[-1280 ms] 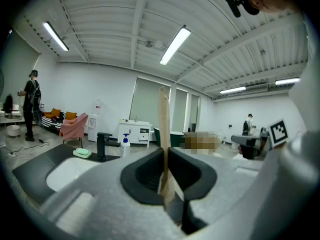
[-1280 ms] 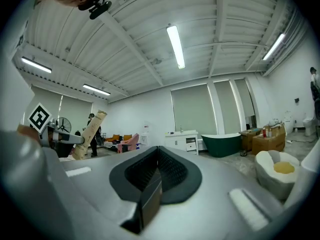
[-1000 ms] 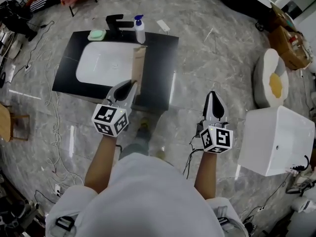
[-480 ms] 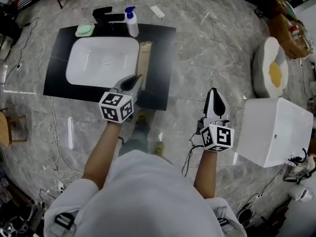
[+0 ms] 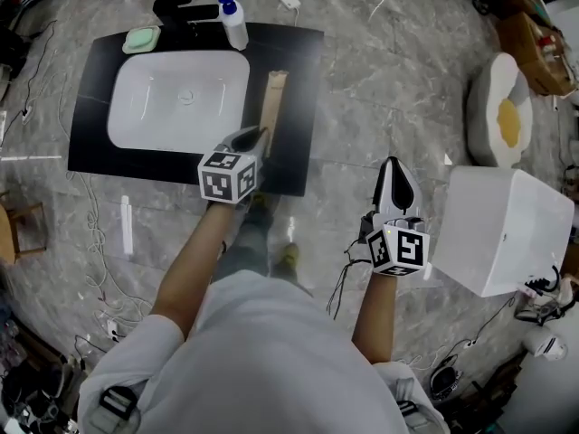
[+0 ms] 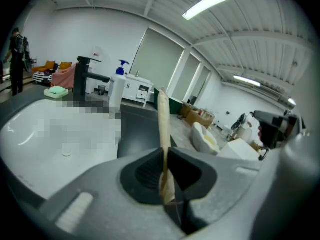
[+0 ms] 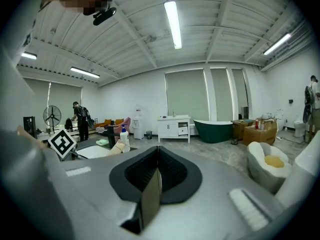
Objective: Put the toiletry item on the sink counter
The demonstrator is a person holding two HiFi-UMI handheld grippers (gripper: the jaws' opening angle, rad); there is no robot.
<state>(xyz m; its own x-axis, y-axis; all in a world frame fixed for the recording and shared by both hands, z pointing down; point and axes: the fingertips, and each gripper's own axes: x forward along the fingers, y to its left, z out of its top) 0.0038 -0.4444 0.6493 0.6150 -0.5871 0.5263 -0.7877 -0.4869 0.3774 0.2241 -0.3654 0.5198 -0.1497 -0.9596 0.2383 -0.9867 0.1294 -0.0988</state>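
my left tongs (image 5: 254,140), clamped on the tan toiletry item (image 5: 274,105), have advanced so the item now hangs over the black worktop (image 5: 303,70) beside the basin (image 5: 176,107), ready for lowering; my right tongs (image 5: 394,177) sit together, empty.

White short-sleeved shirt (image 5: 262,351); grey left claw (image 5: 261,137) and right claw (image 5: 392,165) with black-and-white marker cubes (image 5: 226,177); seemingly a dark cable (image 5: 343,278).

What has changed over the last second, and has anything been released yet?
The left gripper, still shut on the long flat tan item, moved forward: its marker cube was short of the black counter and now hangs over its front edge, right of the white basin. Nothing let go. The right gripper stays shut, empty, over the floor; the white pump bottle is unmoved.
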